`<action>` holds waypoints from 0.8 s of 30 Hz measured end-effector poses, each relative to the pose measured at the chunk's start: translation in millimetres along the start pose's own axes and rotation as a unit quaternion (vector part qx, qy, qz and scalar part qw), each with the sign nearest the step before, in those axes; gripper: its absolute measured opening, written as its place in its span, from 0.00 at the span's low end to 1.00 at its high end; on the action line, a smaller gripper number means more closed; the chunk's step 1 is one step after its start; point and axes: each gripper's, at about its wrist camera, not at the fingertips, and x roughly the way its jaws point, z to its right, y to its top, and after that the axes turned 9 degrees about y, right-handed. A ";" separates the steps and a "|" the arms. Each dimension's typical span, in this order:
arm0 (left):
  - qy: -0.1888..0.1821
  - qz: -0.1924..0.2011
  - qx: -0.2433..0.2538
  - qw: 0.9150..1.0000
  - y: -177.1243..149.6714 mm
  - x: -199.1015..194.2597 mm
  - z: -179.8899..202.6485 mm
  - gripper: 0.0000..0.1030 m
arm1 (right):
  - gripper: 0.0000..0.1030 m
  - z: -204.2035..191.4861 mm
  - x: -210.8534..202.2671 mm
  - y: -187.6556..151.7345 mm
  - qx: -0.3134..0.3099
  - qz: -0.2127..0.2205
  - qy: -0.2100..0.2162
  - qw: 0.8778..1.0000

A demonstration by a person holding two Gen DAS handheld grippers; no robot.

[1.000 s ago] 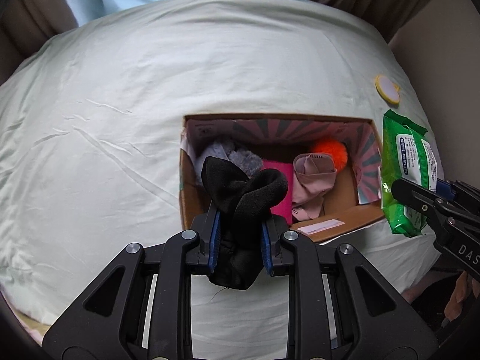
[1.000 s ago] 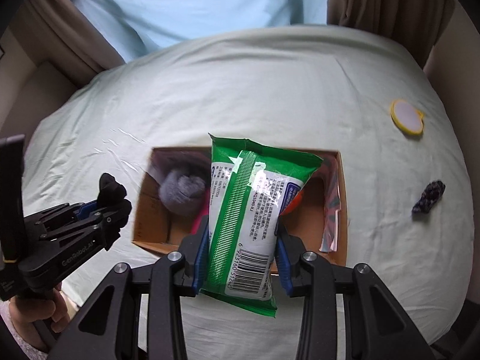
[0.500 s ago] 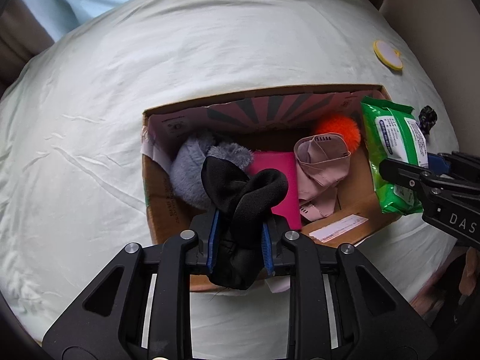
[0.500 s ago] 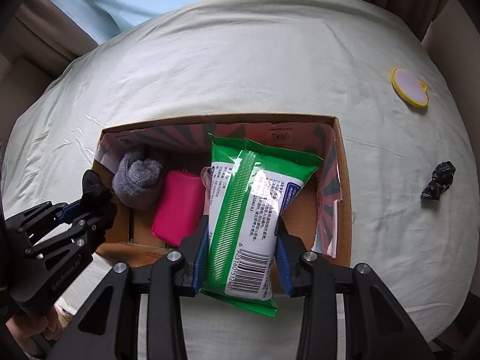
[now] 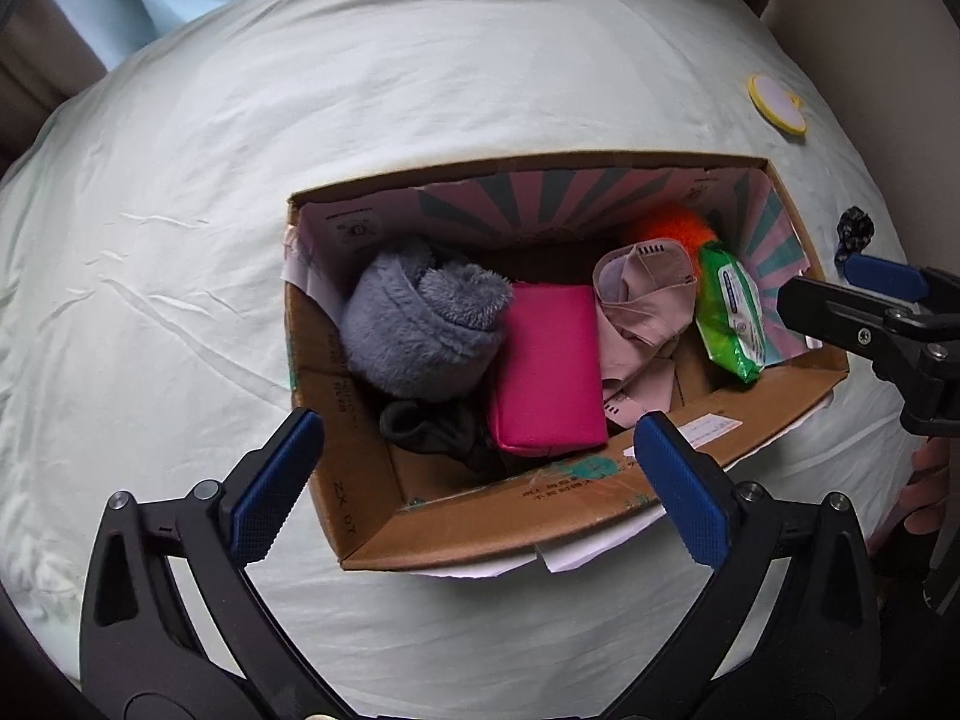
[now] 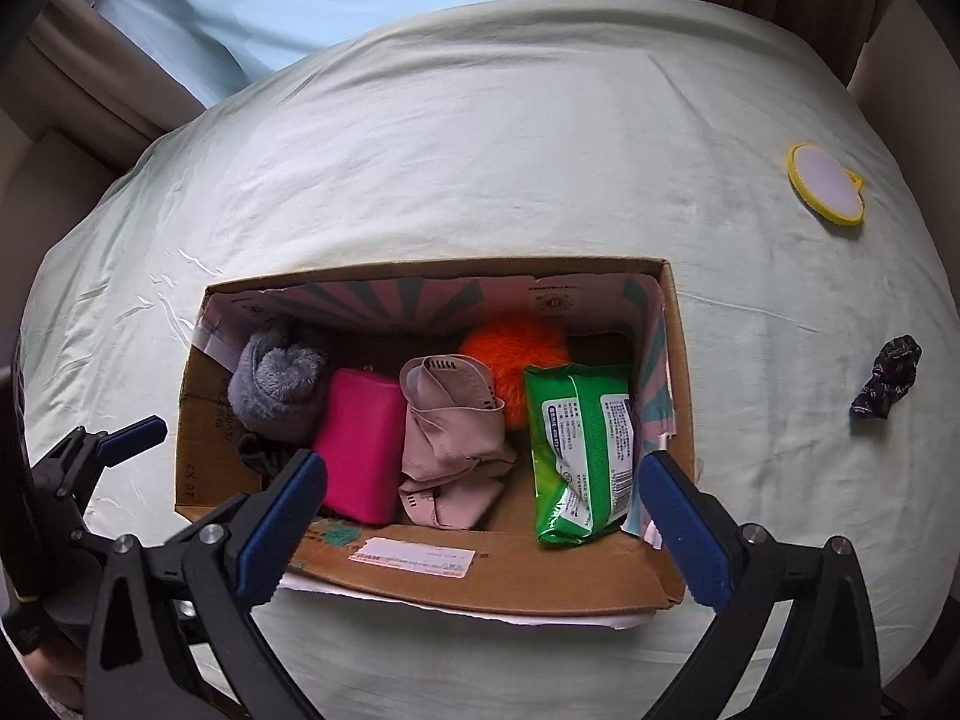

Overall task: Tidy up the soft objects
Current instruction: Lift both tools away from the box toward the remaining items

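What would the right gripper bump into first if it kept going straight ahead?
Probably the pinkish cloth in the cardboard box: it lies midway ahead of the open right gripper. Depth is hard to judge.

A big bed (image 6: 480, 150) with a pale, wrinkly sheet holds everything. An open cardboard box (image 6: 516, 576) sits on it. Off to the right lie a round yellow pad (image 6: 827, 183) and a small dark scrunchie (image 6: 887, 377), well apart.
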 end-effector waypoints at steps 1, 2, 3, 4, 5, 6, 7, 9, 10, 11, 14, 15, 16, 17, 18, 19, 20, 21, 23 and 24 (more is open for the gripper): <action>0.001 0.002 -0.003 1.000 0.1 -1.6 -1.2 1.00 | 1.00 -0.2 -0.7 0.4 0.000 0.001 -0.002 1.000; 0.004 0.005 -0.006 1.000 0.1 -3.7 -2.8 1.00 | 1.00 -0.3 -2.5 0.7 0.001 0.003 -0.002 1.000; 0.007 0.007 -0.008 1.000 -0.4 -5.4 -4.2 1.00 | 1.00 -0.5 -3.9 1.0 0.001 0.004 -0.003 1.000; 0.015 0.013 -0.011 1.000 -1.3 -9.2 -6.0 1.00 | 1.00 -1.2 -5.1 1.3 0.000 0.006 -0.004 1.000; 0.021 0.019 -0.012 1.000 -1.7 -12.7 -8.4 1.00 | 1.00 -2.3 -6.5 1.6 -0.001 0.007 -0.006 1.000; 0.027 0.024 -0.012 0.999 -1.7 -15.7 -9.9 1.00 | 1.00 -3.4 -8.2 1.8 -0.004 0.008 -0.008 1.000; 0.033 0.027 -0.012 0.999 -1.6 -18.8 -10.8 1.00 | 1.00 -5.6 -10.6 2.0 -0.008 0.010 -0.011 1.000; 0.033 0.036 -0.012 0.999 -1.7 -26.5 -13.5 1.00 | 1.00 -8.5 -15.5 1.6 -0.013 0.012 -0.013 1.000; 0.026 0.038 -0.016 0.999 -2.0 -29.9 -15.2 1.00 | 1.00 -9.7 -17.8 1.4 -0.014 0.014 -0.013 1.000; 0.022 0.039 -0.022 0.999 -2.1 -33.9 -17.5 1.00 | 1.00 -12.1 -21.0 0.9 -0.017 0.015 -0.013 1.000; 0.023 0.047 -0.035 0.998 -3.7 -46.7 -21.8 1.00 | 1.00 -19.1 -31.3 -1.5 -0.024 0.019 -0.009 0.999; 0.023 0.049 -0.038 0.998 -4.3 -50.7 -22.7 1.00 | 1.00 -21.6 -35.4 -2.6 -0.027 0.023 -0.010 0.999; 0.022 0.051 -0.042 0.998 -4.8 -54.9 -23.3 1.00 | 1.00 -24.1 -40.5 -4.0 -0.030 0.026 -0.012 0.999; 0.023 0.054 -0.045 0.997 -5.6 -60.7 -23.6 1.00 | 1.00 -26.4 -46.9 -5.8 -0.032 0.029 -0.011 0.999; 0.024 0.057 -0.047 0.997 -6.3 -66.4 -23.3 1.00 | 1.00 -28.1 -52.7 -7.5 -0.033 0.033 -0.012 0.999; 0.026 0.061 -0.048 0.997 -7.0 -72.1 -23.0 1.00 | 1.00 -29.5 -59.9 -9.3 -0.034 0.039 -0.014 0.999; 0.028 0.067 -0.049 0.996 -7.6 -80.7 -22.8 1.00 | 1.00 -31.0 -69.0 -11.6 -0.036 0.047 -0.015 0.998; 0.029 0.073 -0.049 0.996 -8.1 -87.5 -22.3 1.00 | 1.00 -31.5 -76.6 -13.5 -0.037 0.052 -0.017 0.998; 0.033 0.088 -0.050 0.994 -9.2 -103.5 -21.0 1.00 | 1.00 -32.0 -97.1 -17.4 -0.039 0.069 -0.024 0.997; 0.033 0.097 -0.051 0.993 -9.8 -114.0 -19.7 1.00 | 1.00 -32.0 -104.3 -18.5 -0.040 0.075 -0.025 0.996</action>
